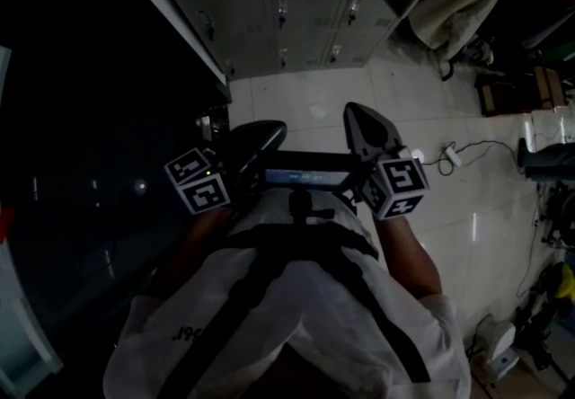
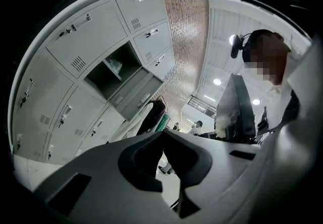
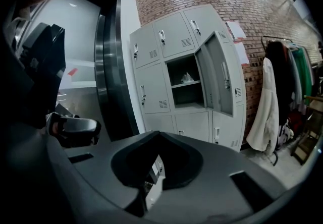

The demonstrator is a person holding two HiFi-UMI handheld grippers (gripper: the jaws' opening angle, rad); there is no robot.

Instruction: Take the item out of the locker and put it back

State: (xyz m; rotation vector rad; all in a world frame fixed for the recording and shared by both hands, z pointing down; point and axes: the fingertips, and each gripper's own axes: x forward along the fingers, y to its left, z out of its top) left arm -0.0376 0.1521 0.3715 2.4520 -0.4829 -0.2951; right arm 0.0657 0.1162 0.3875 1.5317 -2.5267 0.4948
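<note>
A grey bank of lockers point(image 3: 156, 71) stands against a brick wall. One middle locker point(image 3: 185, 87) is open, its door point(image 3: 222, 79) swung out to the right. A small pale item point(image 3: 186, 77) sits on the shelf inside. The left gripper view shows the same open locker point(image 2: 108, 72), tilted, with the item point(image 2: 116, 67) in it. Both grippers are held in front of the person's chest, well short of the lockers. My left gripper point(image 1: 268, 129) point(image 2: 162, 132) is shut and holds nothing. My right gripper point(image 1: 361, 114) point(image 3: 157, 134) is also shut and holds nothing.
A rack of hanging coats point(image 3: 275, 97) stands right of the lockers. Left of them is a dark metal frame point(image 3: 108, 66). On the tiled floor lie a white power strip with its cable point(image 1: 452, 155) and other gear at the right.
</note>
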